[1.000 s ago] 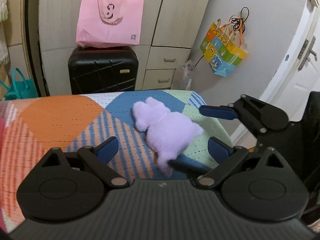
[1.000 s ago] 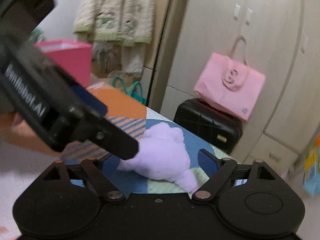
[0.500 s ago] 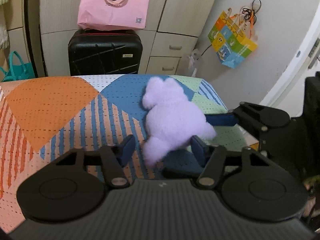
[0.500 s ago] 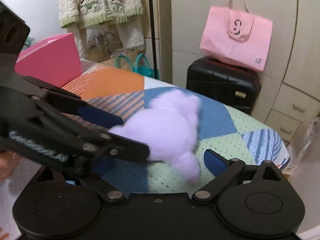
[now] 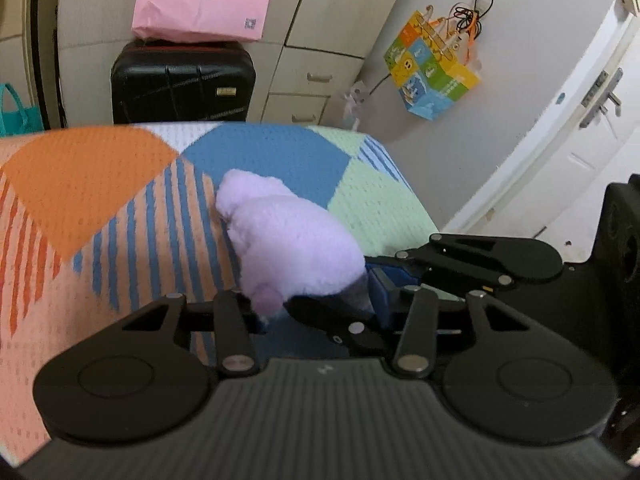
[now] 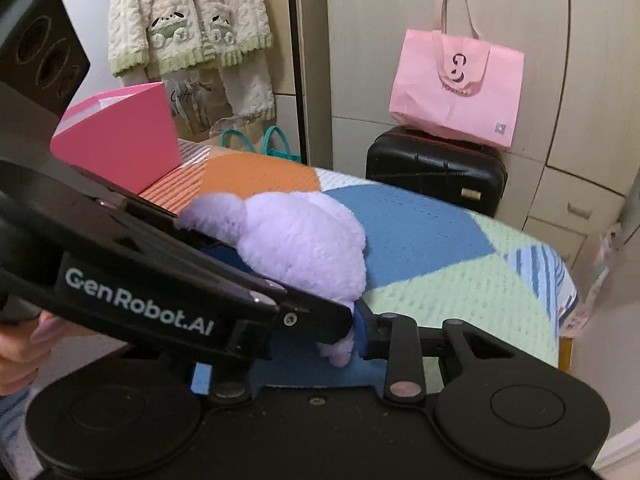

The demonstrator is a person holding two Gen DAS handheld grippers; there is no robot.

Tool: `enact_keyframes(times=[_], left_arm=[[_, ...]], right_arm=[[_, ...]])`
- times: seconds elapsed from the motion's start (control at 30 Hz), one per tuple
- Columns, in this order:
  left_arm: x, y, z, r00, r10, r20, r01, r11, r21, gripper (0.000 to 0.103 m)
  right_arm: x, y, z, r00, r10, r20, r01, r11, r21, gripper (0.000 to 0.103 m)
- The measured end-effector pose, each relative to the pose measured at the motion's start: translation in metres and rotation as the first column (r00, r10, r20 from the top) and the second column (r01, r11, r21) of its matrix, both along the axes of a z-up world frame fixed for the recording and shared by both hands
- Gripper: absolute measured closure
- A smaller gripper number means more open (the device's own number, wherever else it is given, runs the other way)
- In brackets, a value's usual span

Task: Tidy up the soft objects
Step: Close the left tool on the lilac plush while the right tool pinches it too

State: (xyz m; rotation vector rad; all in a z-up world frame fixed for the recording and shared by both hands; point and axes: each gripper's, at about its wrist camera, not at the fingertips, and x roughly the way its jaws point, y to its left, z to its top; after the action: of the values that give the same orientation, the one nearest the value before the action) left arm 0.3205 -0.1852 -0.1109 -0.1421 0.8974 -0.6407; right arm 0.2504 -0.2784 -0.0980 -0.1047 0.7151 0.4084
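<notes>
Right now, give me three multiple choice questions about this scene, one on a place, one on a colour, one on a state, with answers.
1. Where is the pink paper tote bag?
A. atop the black hard-shell suitcase
B. on the bed
C. on the door

2. What colour is the fluffy plush toy?
A. green
B. lilac
C. orange

3. How is the left gripper?
A. wide open
B. shut on the toy
C. out of view

Answers: A, its base rests on the suitcase top; B, pale purple fur; B, both fingers press the toy's lower end.

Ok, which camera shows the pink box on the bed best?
The right wrist view: the pink box sits in plain sight at the far left of the bed. The left wrist view does not show it at all.
</notes>
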Motion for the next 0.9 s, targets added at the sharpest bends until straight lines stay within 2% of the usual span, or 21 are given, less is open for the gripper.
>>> enact_keyframes(times=[0.3,0.37,0.43,0.5,0.67,0.77,0.9], left_arm=[[-0.036,0.037,0.014,1.000,-0.016,0.025,0.016,1.000,0.014,0.033],[-0.041,0.045,0.018,0.999,-0.003,0.038,0.002,1.000,0.027,0.026],[-0.047,0.053,0.023,0.998,-0.005,0.063,0.003,0.999,0.033,0.020],[-0.050,0.060,0.026,0.995,0.011,0.099,-0.015,0.999,0.039,0.019],[-0.037,0.059,0.029,0.981,0.077,0.179,-0.081,0.997,0.018,0.015],[-0.026,0.051,0.025,0.971,0.112,0.213,-0.126,0.991,0.053,0.015],[-0.010,0.043,0.009,0.987,0.091,0.131,-0.099,0.993,0.059,0.016]], right_arm=[[-0.023,0.024,0.004,1.000,0.011,-0.003,-0.011,0.995,-0.100,0.064],[-0.027,0.025,0.004,0.999,0.034,0.023,-0.030,0.992,-0.121,0.058],[-0.028,0.024,0.004,0.998,0.056,0.037,-0.051,0.992,-0.117,0.045],[-0.028,0.024,0.005,0.996,0.072,0.046,-0.067,0.992,-0.105,0.027],[-0.024,0.032,0.008,0.993,0.095,0.066,-0.086,0.988,-0.127,0.024],[-0.017,0.036,0.005,0.992,0.097,0.077,-0.085,0.986,-0.140,0.021],[-0.005,0.034,-0.001,0.995,0.071,0.077,-0.062,0.992,-0.111,0.021]])
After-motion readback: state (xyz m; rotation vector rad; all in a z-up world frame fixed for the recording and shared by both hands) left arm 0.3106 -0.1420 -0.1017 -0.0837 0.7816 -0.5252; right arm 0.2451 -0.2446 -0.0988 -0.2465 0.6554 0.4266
